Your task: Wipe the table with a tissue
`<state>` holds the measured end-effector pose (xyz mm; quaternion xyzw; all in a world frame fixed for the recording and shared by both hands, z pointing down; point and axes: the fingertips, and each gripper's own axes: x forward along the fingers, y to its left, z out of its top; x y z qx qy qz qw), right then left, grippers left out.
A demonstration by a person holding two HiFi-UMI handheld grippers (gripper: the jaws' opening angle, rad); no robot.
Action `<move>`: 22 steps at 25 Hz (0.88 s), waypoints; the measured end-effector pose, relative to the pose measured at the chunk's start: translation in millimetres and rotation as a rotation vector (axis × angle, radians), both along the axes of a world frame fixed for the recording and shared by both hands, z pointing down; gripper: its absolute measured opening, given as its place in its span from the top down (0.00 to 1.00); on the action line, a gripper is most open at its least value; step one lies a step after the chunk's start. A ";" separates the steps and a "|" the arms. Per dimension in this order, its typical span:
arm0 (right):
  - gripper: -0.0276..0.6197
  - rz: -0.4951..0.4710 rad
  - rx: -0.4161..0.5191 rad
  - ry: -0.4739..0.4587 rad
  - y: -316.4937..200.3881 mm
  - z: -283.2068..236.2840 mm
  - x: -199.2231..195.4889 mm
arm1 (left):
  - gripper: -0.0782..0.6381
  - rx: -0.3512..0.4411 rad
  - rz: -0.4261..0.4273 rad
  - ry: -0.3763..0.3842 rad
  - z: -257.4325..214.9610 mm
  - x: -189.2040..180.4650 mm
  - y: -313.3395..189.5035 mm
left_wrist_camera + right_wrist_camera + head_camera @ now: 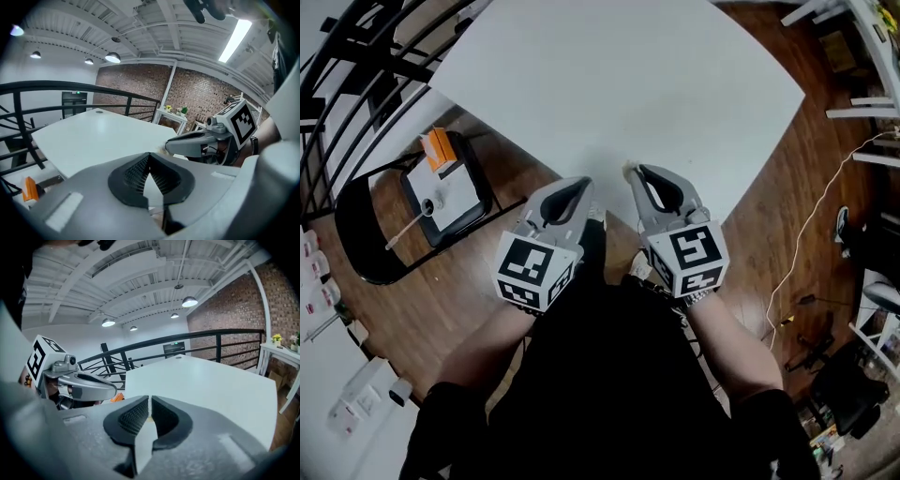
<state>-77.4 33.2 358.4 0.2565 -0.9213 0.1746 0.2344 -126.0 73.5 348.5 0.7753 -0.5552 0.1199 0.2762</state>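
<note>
The white table [628,84] fills the upper middle of the head view. Both grippers hover side by side over its near corner. My left gripper [584,184] has its jaws closed tip to tip with nothing between them [149,154]. My right gripper [634,172] is shut, and a small pale, fuzzy scrap of tissue [628,170] pokes out at its tip. The left gripper view shows that tissue scrap [161,149] at the right gripper's tip [168,146]. In the right gripper view the jaws [149,399] stand almost together; the tissue hardly shows there. No other tissue lies on the table.
A black chair [366,234] stands left of the table, holding a white board and an orange box [439,150]. A black railing [356,56] runs along the far left. On the wooden floor at right lies a white cable [806,234].
</note>
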 end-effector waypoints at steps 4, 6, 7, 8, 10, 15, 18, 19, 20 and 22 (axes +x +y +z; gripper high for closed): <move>0.94 0.018 -0.033 0.036 -16.7 29.1 -18.6 | 0.88 -0.038 0.010 0.018 18.4 -16.4 -12.7; 0.94 0.024 -0.051 0.056 -23.2 43.1 -25.0 | 0.88 -0.053 0.017 0.025 26.3 -22.3 -19.6; 0.94 0.027 -0.060 0.066 -26.2 49.9 -27.1 | 0.88 -0.059 0.020 0.028 29.6 -24.3 -23.6; 0.94 0.029 -0.070 0.075 -28.6 56.2 -29.0 | 0.88 -0.065 0.024 0.031 32.3 -25.8 -27.4; 0.94 0.033 -0.086 0.088 -32.1 67.2 -33.9 | 0.88 -0.074 0.033 0.037 37.4 -28.5 -33.5; 0.94 0.042 -0.108 0.109 -38.4 88.0 -44.2 | 0.88 -0.097 0.051 0.046 48.9 -33.2 -41.2; 0.94 0.040 -0.118 0.135 -42.2 100.1 -45.4 | 0.88 -0.110 0.053 0.049 53.5 -36.0 -45.1; 0.94 0.040 -0.122 0.143 -43.6 103.9 -45.6 | 0.88 -0.113 0.052 0.050 54.7 -37.2 -46.6; 0.94 0.039 -0.126 0.150 -45.0 107.5 -46.2 | 0.88 -0.116 0.050 0.050 56.1 -38.4 -48.4; 0.94 0.035 -0.133 0.162 -46.6 114.4 -48.4 | 0.88 -0.121 0.048 0.051 59.5 -40.6 -51.0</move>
